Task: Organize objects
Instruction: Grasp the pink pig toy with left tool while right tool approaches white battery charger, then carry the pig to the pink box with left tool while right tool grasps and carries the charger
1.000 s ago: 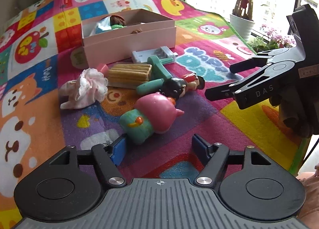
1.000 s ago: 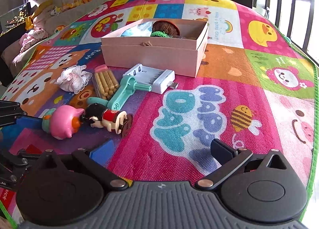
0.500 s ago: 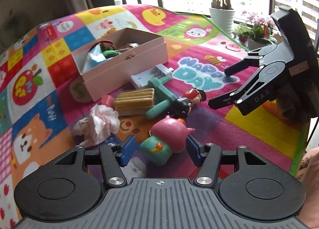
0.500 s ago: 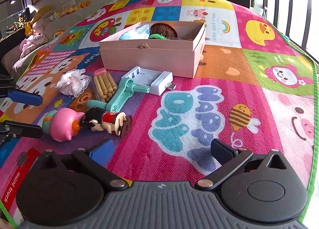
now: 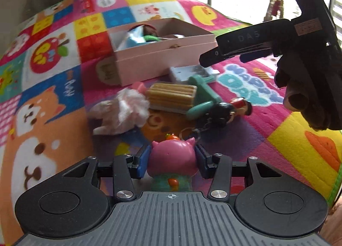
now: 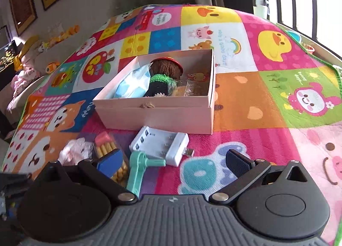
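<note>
- Left gripper pinches the pink pig toy squarely between its blue fingers.
- Right gripper hangs with fingers spread wide, the pink box just ahead of them.

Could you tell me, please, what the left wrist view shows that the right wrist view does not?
Only the left wrist view shows the pink pig toy with a teal base clamped between the left gripper fingers, plus the black-haired doll keychain.

Only the right wrist view shows the box's contents clearly: a brown knitted doll and a blue packet.

Both show the pink cardboard box, the white battery charger, the teal plastic handle, the biscuit-stick pack and the white frilly scrunchie.
</note>
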The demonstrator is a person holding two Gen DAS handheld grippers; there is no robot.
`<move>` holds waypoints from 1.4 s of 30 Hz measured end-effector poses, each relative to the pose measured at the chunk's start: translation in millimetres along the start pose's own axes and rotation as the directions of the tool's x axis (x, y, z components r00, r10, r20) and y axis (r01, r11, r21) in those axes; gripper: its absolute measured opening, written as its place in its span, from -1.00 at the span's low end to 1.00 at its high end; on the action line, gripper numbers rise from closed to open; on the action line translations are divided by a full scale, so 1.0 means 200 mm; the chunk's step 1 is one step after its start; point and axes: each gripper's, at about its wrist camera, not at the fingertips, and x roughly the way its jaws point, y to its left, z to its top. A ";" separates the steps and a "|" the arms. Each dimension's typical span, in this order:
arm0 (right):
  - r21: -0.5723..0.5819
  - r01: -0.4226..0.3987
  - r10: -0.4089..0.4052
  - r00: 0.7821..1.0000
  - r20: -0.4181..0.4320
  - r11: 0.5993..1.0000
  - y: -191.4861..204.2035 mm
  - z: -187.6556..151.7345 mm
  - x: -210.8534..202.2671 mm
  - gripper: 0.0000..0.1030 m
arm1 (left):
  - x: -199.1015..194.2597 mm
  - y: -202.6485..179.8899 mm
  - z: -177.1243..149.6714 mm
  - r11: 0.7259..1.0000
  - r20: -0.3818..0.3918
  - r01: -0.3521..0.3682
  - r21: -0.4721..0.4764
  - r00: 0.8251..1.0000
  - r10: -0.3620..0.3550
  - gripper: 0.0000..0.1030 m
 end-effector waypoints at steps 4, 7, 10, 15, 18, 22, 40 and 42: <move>0.020 0.108 -0.106 0.992 -0.065 0.994 0.15 0.05 0.25 0.90 | -0.06 0.07 -0.06 0.997 0.011 -0.011 -0.081 1.000 0.012 -0.02; -0.063 0.173 -0.178 0.980 -0.086 0.983 0.26 0.04 0.37 0.80 | -0.09 0.09 -0.09 0.995 0.020 -0.013 -0.103 1.000 0.015 -0.01; -0.174 0.166 -0.180 0.981 -0.067 0.971 0.34 0.02 0.37 0.57 | -0.10 0.08 -0.10 0.993 0.026 -0.018 -0.113 0.999 0.021 -0.01; -0.209 0.064 -0.074 0.996 -0.041 0.976 0.31 0.03 0.15 0.57 | -0.10 0.09 -0.09 0.987 0.033 -0.010 -0.163 0.999 0.015 -0.04; -0.193 -0.021 0.027 0.999 0.031 0.981 0.24 0.04 -0.12 0.57 | -0.16 0.12 -0.03 0.976 0.088 0.057 -0.208 0.995 -0.039 -0.05; -0.209 -0.031 0.066 0.984 0.163 0.978 0.11 0.07 -0.42 0.57 | -0.22 0.12 0.24 0.974 0.200 0.079 -0.214 0.979 -0.036 -0.05; -0.060 0.032 -0.019 0.976 0.217 0.998 -0.30 0.05 -0.50 0.58 | 0.60 0.12 0.90 0.952 0.171 0.035 -0.305 0.985 0.018 0.00; -0.061 0.027 -0.015 0.980 0.197 0.998 -0.29 0.06 -0.47 0.58 | 0.63 0.11 0.90 0.961 0.115 0.089 -0.261 0.992 -0.061 0.02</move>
